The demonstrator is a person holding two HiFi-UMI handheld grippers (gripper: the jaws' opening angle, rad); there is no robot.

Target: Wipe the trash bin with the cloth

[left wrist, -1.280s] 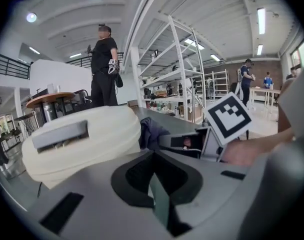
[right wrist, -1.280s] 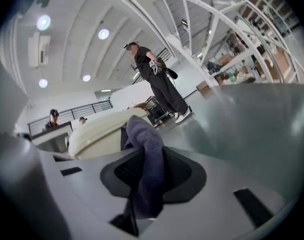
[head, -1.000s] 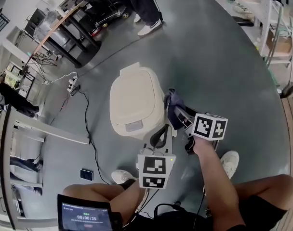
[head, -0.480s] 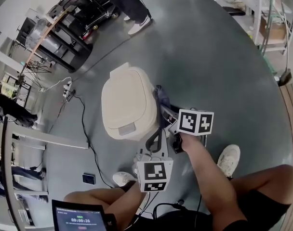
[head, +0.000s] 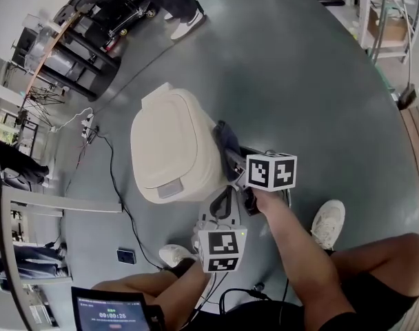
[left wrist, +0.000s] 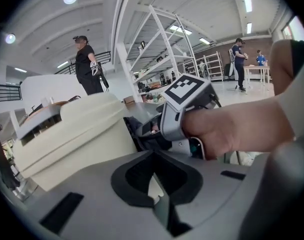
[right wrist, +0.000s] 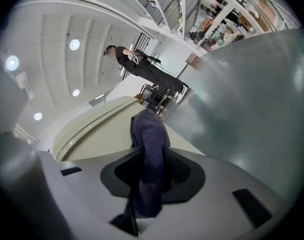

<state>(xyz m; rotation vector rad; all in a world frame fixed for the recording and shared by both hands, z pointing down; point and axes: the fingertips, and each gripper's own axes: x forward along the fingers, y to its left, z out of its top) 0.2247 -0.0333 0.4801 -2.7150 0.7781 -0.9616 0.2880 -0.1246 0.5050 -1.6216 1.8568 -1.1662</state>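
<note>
The cream trash bin [head: 171, 147] stands on the grey floor with its lid closed; it also shows at the left of both gripper views [left wrist: 72, 134] [right wrist: 102, 129]. A dark blue cloth [head: 225, 138] is pressed against the bin's right side. My right gripper [head: 236, 163] is shut on that cloth [right wrist: 149, 149], which hangs out between its jaws [right wrist: 147, 176]. My left gripper [head: 223, 202] hovers just in front of the bin's near side, shut with nothing held [left wrist: 154, 181]. It looks at the right gripper's marker cube [left wrist: 184, 91].
A black cable and a power strip [head: 87, 126] lie on the floor left of the bin. A standing person's shoes [head: 185, 23] are at the back beside dark carts [head: 72, 47]. Shelving [head: 389, 19] lines the right. My own shoes [head: 330, 219] [head: 174, 254] are near the grippers.
The bin has drifted left in the head view as the camera shifted. The right gripper with the cloth moved left with it, staying against the bin's right side. The left gripper barely moved.
</note>
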